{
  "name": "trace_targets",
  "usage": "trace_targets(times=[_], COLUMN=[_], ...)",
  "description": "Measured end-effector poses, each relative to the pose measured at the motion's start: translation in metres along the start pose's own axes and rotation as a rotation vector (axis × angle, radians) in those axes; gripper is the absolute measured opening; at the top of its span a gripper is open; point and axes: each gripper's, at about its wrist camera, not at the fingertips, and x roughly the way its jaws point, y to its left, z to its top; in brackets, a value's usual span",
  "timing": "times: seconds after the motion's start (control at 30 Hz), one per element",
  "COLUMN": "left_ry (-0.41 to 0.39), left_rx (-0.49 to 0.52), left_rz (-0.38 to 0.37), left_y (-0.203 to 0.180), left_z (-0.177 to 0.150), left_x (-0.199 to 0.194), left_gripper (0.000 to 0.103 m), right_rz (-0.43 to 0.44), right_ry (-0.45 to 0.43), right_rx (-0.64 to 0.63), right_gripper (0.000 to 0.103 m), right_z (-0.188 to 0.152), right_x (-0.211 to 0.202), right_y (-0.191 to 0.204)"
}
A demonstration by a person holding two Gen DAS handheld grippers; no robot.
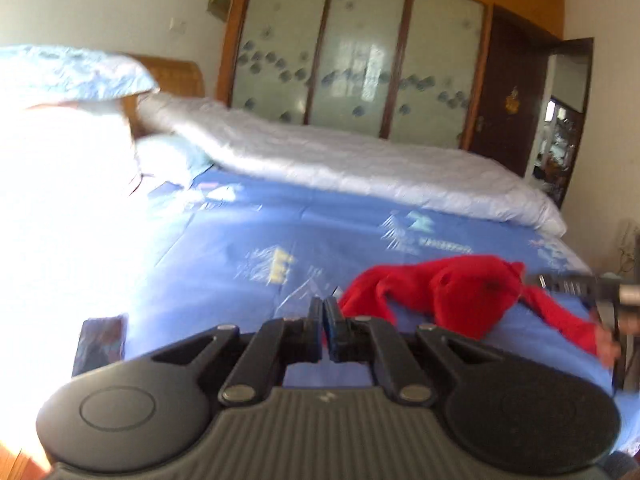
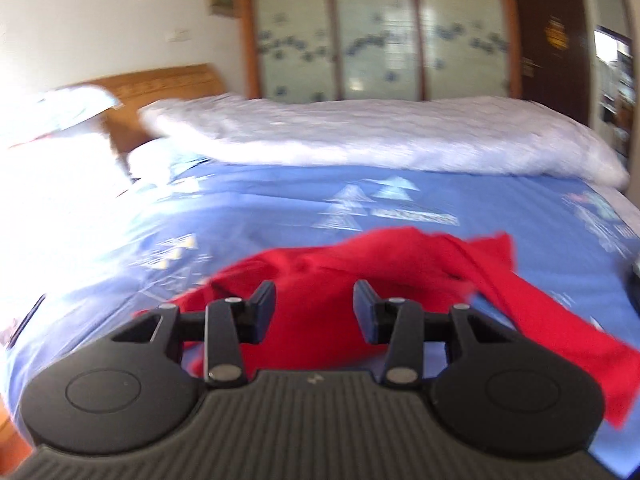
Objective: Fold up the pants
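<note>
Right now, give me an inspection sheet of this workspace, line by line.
Surface: bed with blue patterned sheet, sunlit and washed out at the left.
Job's things: red pants crumpled in a heap on the sheet, not folded.
Clutter: white quilt rolled along the far side; pillows stacked at the headboard; dark flat object near the left edge, too blurred to name.
Grippers: left gripper jaws shut, holding nothing, beside the pants; right gripper jaws open, over the pants.
Cables: nothing seen.
Surroundings: wooden headboard, glass-door wardrobe, open door at the right.
</note>
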Motion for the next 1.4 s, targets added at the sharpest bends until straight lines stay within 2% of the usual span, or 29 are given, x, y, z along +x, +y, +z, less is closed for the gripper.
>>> trace_targets(times=[0.07,0.13,0.2,0.27,0.33,0.37,0.47,0.53,0.57,0.6,0.63,0.67,0.7,0.73,0.77,0.83,0.9,0.93,1.0,1.03,1.07,1.1,1.17,1.2,1.3,1.33,1.37,1.4], left_ry=[0.06,0.134,0.191,0.24,0.26,0.264,0.278,0.289,0.294,0.295,0.295,0.291,0.287,0.286,0.287,0.285,0.27,0.253,0.209,0.177,0.146,0.12,0.095,0.098,0.188,0.222,0.255,0.29], left_rx=[-0.004,-0.019,-0.04,-0.024,0.017,0.032,0.01,-0.05,-0.073,-0.088,-0.09,-0.085,-0.076,-0.067,-0.055,-0.018,0.033,0.059,0.116,0.151,0.191,0.244,0.354,0.402,0.493,0.514,0.537,0.554], left_rz=[0.008,-0.019,-0.073,-0.119,-0.115,-0.109,-0.101,-0.116,-0.122,-0.122,-0.12,-0.116,-0.115,-0.117,-0.12,-0.123,-0.147,-0.162,-0.181,-0.184,-0.187,-0.195,-0.187,-0.171,-0.175,-0.181,-0.17,-0.162], left_y=[-0.003,-0.01,-0.017,-0.027,-0.026,-0.025,-0.01,0.001,0.006,0.008,0.009,0.008,0.006,0.004,0.0,-0.013,-0.031,-0.043,-0.067,-0.081,-0.095,-0.111,-0.139,-0.152,-0.184,-0.193,-0.2,-0.205], left_z=[-0.016,-0.029,-0.044,-0.058,-0.071,-0.076,-0.083,-0.082,-0.081,-0.08,-0.079,-0.078,-0.076,-0.074,-0.073,-0.066,-0.057,-0.052,-0.042,-0.037,-0.034,-0.031,-0.033,-0.037,-0.052,-0.057,-0.064,-0.069], left_x=[0.017,0.044,0.06,0.066,0.061,0.06,0.058,0.062,0.066,0.066,0.067,0.066,0.066,0.067,0.069,0.078,0.089,0.095,0.108,0.115,0.124,0.135,0.164,0.18,0.23,0.244,0.257,0.268], left_gripper=[0.003,0.005,0.006,0.006,0.006,0.006,0.006,0.006,0.006,0.006,0.006,0.006,0.006,0.006,0.006,0.009,0.011,0.017,0.038,0.052,0.06,0.063,0.087,0.087,0.069,0.058,0.027,0.012], right_rz=[0.09,0.157,0.222,0.262,0.271,0.299,0.439,0.421,0.388,0.348,0.307,0.275,0.281,0.263,0.247,0.223,0.222,0.195,0.123,0.081,0.039,-0.005,-0.098,-0.141,-0.278,-0.321,-0.355,-0.388], right_ry=[0.051,0.158,0.287,0.367,0.475,0.528,0.612,0.62,0.637,0.66,0.689,0.711,0.693,0.686,0.638,0.499,0.338,0.248,0.082,0.017,-0.045,-0.1,-0.18,-0.213,-0.291,-0.31,-0.324,-0.334], right_rx=[-0.08,-0.133,-0.183,-0.291,-0.465,-0.488,-0.412,-0.418,-0.438,-0.465,-0.494,-0.501,-0.459,-0.427,-0.395,-0.286,-0.111,-0.042,0.067,0.115,0.156,0.193,0.248,0.272,0.331,0.358,0.385,0.408], right_gripper=[0.048,0.051,0.059,0.067,0.066,0.066,0.067,0.067,0.065,0.059,0.043,0.022,0.012,0.012,0.011,0.011,0.011,0.011,0.011,0.011,0.011,0.011,0.011,0.011,0.011,0.011,0.011,0.011], right_z=[0.02,0.034,0.038,0.026,0.008,0.004,0.003,-0.006,-0.012,-0.019,-0.024,-0.032,-0.027,-0.019,-0.004,0.039,0.095,0.121,0.162,0.176,0.184,0.189,0.186,0.18,0.152,0.14,0.127,0.113], right_x=[0.031,0.074,0.117,0.148,0.174,0.181,0.186,0.189,0.196,0.205,0.219,0.224,0.229,0.231,0.226,0.203,0.167,0.142,0.09,0.061,0.031,0.0,-0.06,-0.09,-0.167,-0.184,-0.199,-0.214], right_y=[0.025,0.049,0.081,0.114,0.149,0.156,0.171,0.183,0.188,0.189,0.184,0.179,0.17,0.161,0.155,0.127,0.079,0.051,-0.007,-0.037,-0.066,-0.093,-0.138,-0.158,-0.203,-0.211,-0.219,-0.224])
